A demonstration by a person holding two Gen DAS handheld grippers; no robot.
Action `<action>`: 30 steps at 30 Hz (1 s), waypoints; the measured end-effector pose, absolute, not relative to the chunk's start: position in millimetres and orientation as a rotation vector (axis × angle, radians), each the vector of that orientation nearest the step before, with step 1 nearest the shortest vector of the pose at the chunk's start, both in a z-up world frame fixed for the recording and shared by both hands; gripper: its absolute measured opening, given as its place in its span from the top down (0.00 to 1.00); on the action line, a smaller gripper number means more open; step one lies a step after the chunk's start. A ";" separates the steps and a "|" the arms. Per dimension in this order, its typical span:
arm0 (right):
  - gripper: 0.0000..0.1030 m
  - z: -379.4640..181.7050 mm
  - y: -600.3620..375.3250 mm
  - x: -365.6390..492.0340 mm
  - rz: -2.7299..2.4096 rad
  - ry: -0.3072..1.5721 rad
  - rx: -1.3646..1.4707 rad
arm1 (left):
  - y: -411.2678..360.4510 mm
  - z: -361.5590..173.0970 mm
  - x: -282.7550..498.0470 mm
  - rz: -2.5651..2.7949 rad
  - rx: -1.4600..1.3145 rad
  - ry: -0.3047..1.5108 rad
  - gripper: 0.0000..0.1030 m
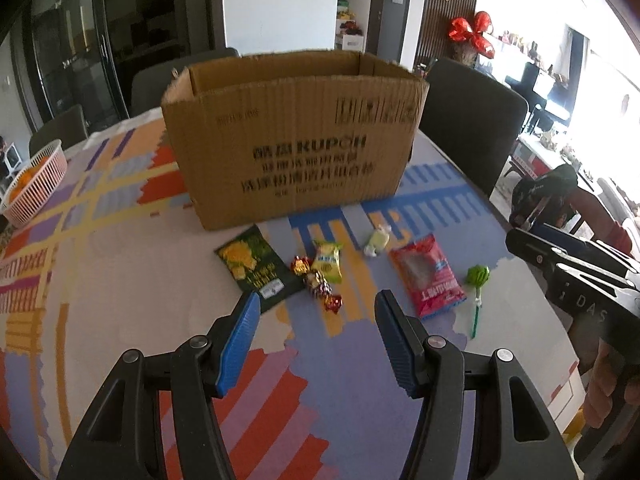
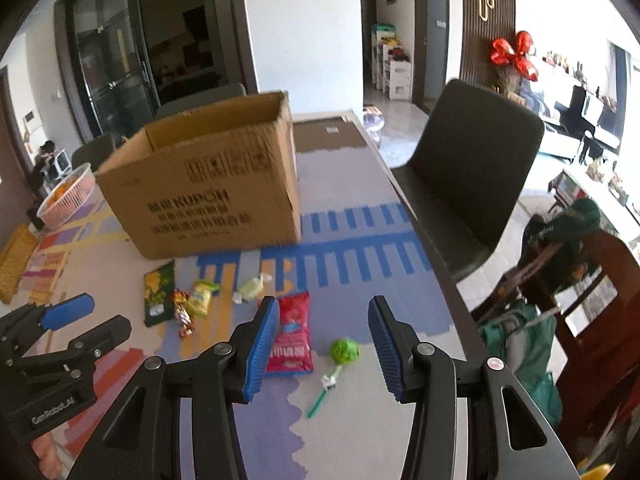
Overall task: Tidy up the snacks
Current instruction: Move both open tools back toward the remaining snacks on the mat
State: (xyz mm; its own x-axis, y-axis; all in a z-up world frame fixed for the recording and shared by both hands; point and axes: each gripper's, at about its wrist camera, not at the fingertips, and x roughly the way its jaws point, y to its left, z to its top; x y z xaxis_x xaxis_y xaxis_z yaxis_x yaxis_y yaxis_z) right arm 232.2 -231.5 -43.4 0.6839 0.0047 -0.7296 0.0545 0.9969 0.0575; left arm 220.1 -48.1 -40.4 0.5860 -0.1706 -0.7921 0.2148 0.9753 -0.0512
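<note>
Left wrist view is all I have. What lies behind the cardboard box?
Observer: A bare brown strip of table, beyond the colourful mat.
Operator: Is anything next to the chair on the right?
Observer: Yes, a green bag hangs from a wooden chair.
Operator: Is the right gripper open?
Observer: Yes. The right gripper is open, with the green lollipop on the table between its fingers.

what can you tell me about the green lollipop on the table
The green lollipop has a round head in crinkly green wrapper on a thin green stick with a small white piece partway down. It lies flat on the patterned tablecloth, head toward the box, just right of the red packet, apart from it. Nothing grips it; it lies ahead of the right gripper, whose jaws are open.
</note>
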 end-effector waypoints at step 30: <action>0.54 -116.5 -250.1 247.9 -0.140 0.978 0.157 | -55.8 -106.3 270.8 -0.215 -0.006 0.993 0.70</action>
State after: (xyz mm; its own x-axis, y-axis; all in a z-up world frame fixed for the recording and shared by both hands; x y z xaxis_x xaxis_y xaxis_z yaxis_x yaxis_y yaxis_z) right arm 247.9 -250.1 -116.5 0.5509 -0.0474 -0.8332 0.1887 0.9796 0.0690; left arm 270.8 -55.8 -106.3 0.5267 -0.1825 -0.8302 0.1768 0.9789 -0.1030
